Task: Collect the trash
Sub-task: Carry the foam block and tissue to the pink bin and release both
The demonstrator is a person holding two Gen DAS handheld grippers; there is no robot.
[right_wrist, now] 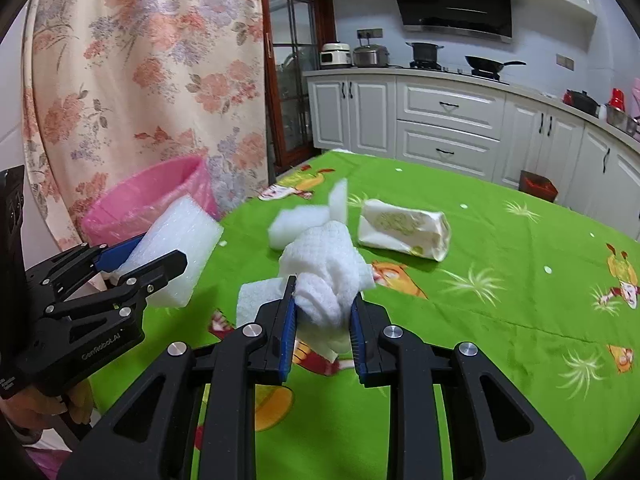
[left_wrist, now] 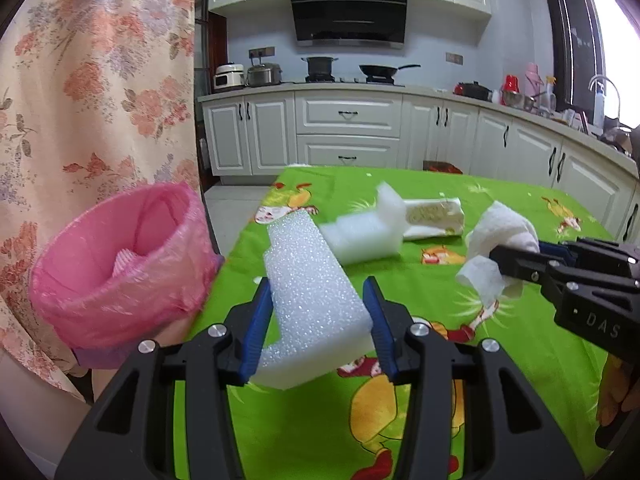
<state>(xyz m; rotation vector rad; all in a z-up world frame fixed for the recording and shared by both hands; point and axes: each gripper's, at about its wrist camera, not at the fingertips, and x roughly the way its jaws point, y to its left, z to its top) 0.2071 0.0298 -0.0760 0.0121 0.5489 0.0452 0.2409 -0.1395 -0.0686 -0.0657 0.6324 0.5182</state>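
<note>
A: Left wrist view: the left gripper (left_wrist: 318, 320) is clamped on a white foam block (left_wrist: 310, 288), both blue pads pressing its sides, and the block hangs clear above the green cartoon tablecloth (left_wrist: 500, 400).

B: And on the other side?

A: The right gripper (right_wrist: 325, 312) is clenched on a crumpled paper towel (right_wrist: 324, 276), also lifted off the cloth, with a loose flap hanging down at its left.

B: How much room is there to move?

A: The table's left edge runs just beside the foam block. Past that edge stands the bin with a pink bag liner (left_wrist: 120, 264), close against the floral curtain (left_wrist: 100, 80). The stretch of cloth between the two grippers is bare.

B: What is in the bin?

A: Something pale pink and ridged lies at the bottom; I cannot tell what it is. The liner's rim is folded over the outside of the bin.

B: What lies further out on the table?

A: A second foam piece (left_wrist: 368, 232), blurred, and just behind it a soft pack of tissues (right_wrist: 404, 236) lying on its side, both near the middle. Beyond the far edge there is open floor before the white kitchen cabinets (left_wrist: 348, 128).
</note>
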